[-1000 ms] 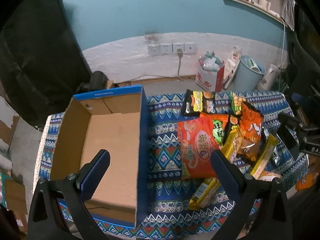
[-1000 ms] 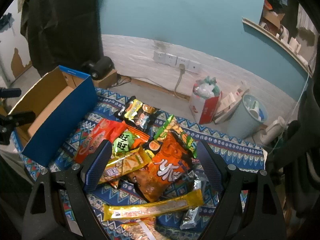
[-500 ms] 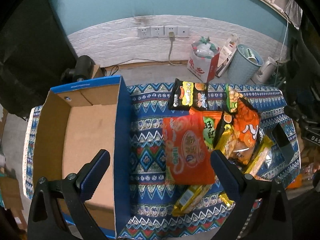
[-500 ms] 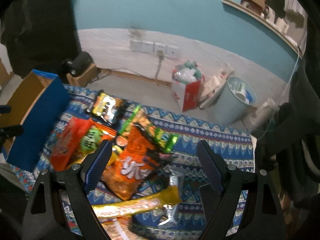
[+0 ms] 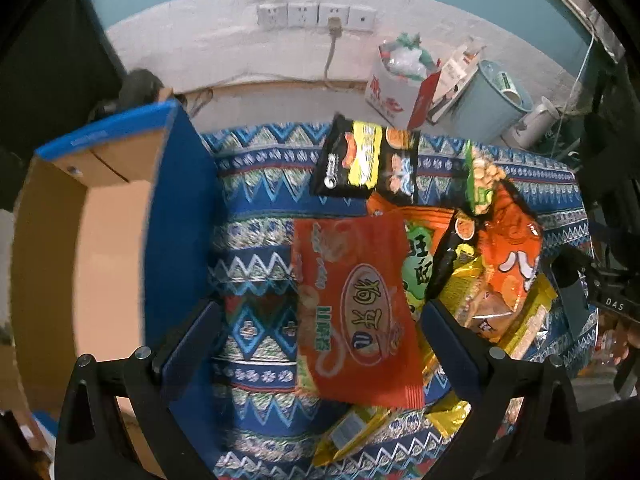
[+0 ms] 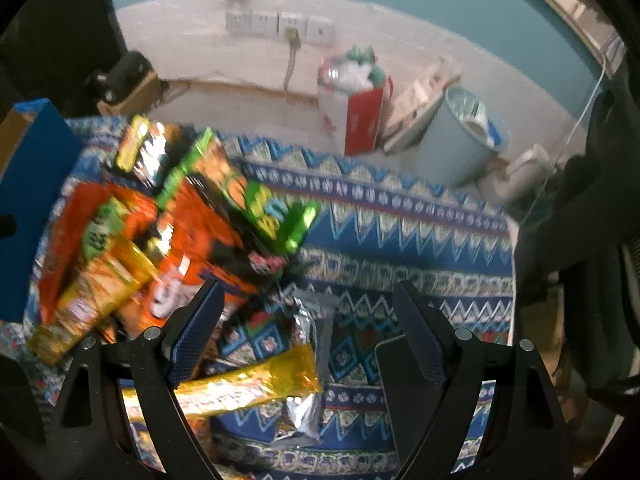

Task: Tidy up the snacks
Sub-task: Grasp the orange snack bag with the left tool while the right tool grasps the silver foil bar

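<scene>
Several snack packets lie heaped on the patterned blue cloth (image 5: 256, 216). Biggest is a flat red-orange packet (image 5: 356, 312) with a white oval label, directly between the fingers of the left gripper (image 5: 320, 344), whose jaws stand wide apart and hold nothing. At its 12 o'clock lies a black-and-yellow packet (image 5: 366, 162); at 3 o'clock an orange bag (image 5: 512, 264) overlaps yellow wrappers. At 9 o'clock stands the blue cardboard box (image 5: 180, 216), open-topped. The right gripper (image 6: 308, 328) is likewise spread wide and empty, above a long gold-foil bar (image 6: 248, 388) and a silver pouch (image 6: 308, 332); a green-edged packet (image 6: 256, 200) lies at its 11 o'clock.
</scene>
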Available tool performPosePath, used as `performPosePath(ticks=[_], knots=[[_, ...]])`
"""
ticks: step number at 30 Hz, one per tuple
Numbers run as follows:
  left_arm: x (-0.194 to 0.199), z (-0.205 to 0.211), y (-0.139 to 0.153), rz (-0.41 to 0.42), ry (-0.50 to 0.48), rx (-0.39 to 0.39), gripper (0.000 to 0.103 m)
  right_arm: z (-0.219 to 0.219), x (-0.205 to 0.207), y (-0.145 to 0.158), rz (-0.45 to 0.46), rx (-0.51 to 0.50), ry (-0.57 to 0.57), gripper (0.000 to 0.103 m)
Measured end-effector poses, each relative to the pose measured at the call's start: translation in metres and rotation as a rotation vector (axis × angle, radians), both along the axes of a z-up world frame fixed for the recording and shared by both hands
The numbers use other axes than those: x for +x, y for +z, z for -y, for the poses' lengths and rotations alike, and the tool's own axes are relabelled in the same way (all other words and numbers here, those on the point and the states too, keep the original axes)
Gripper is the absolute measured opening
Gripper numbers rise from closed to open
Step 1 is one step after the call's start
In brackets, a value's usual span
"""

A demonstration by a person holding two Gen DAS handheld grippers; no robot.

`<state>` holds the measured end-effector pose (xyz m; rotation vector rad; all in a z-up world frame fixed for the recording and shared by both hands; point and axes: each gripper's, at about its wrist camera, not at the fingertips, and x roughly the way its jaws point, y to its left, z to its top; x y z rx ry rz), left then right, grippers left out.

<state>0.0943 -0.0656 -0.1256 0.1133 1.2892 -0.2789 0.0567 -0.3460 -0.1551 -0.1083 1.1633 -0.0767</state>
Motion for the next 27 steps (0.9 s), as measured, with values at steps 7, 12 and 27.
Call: performPosePath(ticks=[7, 12, 27], knots=[[0.008, 0.011, -0.03, -0.056, -0.003, 0.023, 0.102, 0.018, 0.012, -0.034, -0.091, 0.042, -0.046, 0.084], [0.011, 0.019, -0.038, -0.075, -0.011, 0.013, 0.102, 0.024, 0.016, -0.057, -0.149, 0.056, -0.058, 0.084], [0.02, 0.01, -0.071, -0.156, -0.005, -0.056, 0.101, 0.045, 0.024, -0.106, -0.26, 0.076, -0.061, 0.039]])
